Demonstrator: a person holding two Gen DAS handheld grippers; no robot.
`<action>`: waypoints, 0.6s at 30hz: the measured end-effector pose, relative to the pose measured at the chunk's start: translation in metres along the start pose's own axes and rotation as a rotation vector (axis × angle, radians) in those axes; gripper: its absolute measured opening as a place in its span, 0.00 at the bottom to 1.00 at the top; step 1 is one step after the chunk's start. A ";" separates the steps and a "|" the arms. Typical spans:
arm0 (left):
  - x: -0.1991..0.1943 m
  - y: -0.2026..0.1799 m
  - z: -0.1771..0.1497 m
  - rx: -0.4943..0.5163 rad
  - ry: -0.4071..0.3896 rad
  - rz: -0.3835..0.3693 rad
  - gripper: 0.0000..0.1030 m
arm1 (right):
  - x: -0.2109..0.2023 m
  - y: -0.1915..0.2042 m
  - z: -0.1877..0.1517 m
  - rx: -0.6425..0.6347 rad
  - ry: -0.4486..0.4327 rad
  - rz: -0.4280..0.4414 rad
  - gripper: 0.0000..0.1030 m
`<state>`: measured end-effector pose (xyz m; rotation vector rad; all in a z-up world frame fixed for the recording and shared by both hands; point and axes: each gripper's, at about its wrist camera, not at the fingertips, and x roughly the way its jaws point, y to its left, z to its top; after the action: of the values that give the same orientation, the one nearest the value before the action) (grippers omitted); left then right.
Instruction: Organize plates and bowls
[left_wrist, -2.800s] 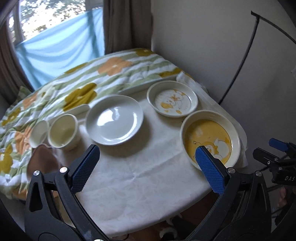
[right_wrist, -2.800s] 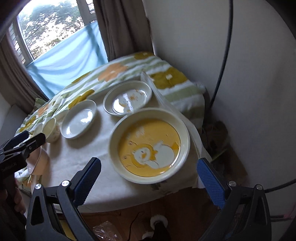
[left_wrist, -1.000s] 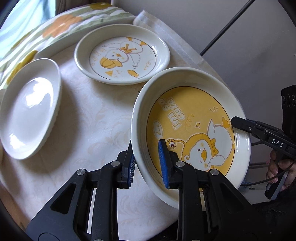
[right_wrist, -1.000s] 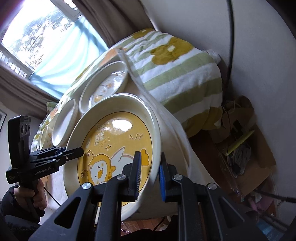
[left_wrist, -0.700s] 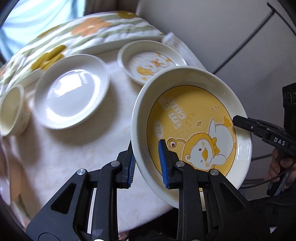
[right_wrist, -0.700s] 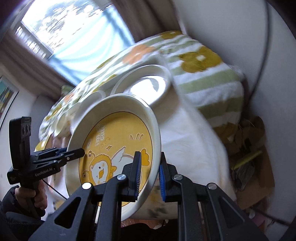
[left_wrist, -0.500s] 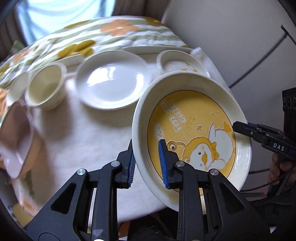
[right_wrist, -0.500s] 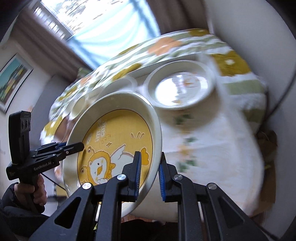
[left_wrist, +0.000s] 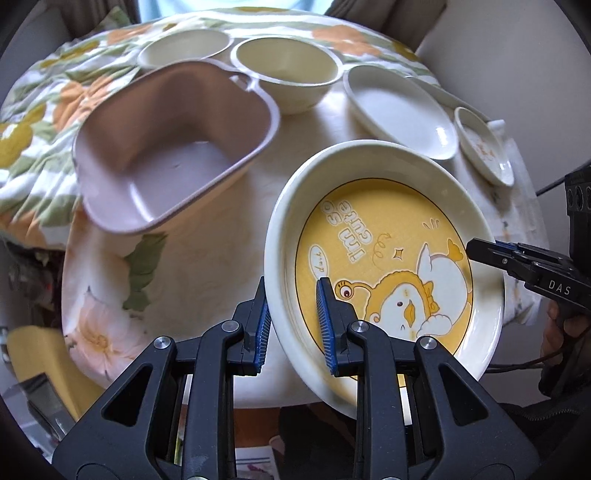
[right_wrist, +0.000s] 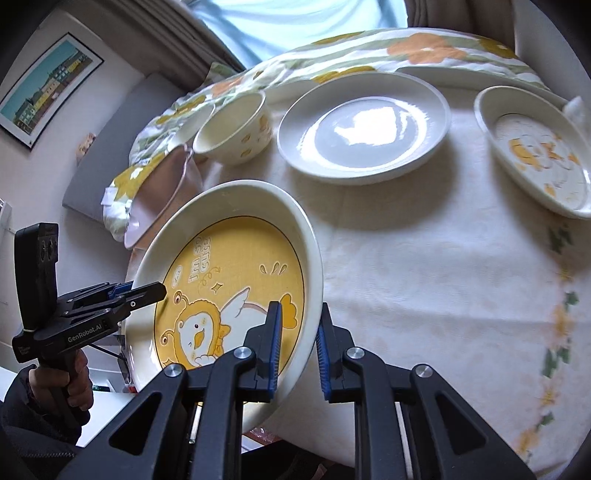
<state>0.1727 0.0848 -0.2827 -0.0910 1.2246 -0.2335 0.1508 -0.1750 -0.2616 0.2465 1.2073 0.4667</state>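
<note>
Left tool (left_wrist: 291, 325): clamps duck plate (left_wrist: 384, 273) rim at 7 o'clock.
Right tool (right_wrist: 297, 350): clamps rim opposite.
Plate: tilted above bench (right_wrist: 424, 266).

The left tool (left_wrist: 293, 323) is clamped on the yellow plate's (left_wrist: 388, 258) rim. The right tool (right_wrist: 297, 349) pinches the opposite rim.

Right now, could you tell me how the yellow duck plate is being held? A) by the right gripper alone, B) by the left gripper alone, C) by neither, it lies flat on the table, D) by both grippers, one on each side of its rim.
D: the left gripper and the right gripper each clamp opposite rims of the yellow duck plate, which hangs tilted above the table.
</note>
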 end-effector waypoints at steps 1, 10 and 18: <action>0.003 0.006 -0.001 -0.010 0.001 0.000 0.20 | 0.006 0.002 0.002 -0.008 0.006 -0.003 0.16; 0.015 0.033 -0.010 -0.026 -0.037 -0.002 0.20 | 0.033 0.011 0.004 -0.036 0.007 -0.031 0.16; 0.014 0.018 -0.007 0.009 -0.043 0.065 0.20 | 0.037 0.013 0.003 -0.045 0.017 -0.069 0.16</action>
<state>0.1730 0.0998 -0.3019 -0.0483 1.1813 -0.1790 0.1614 -0.1454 -0.2861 0.1628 1.2164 0.4363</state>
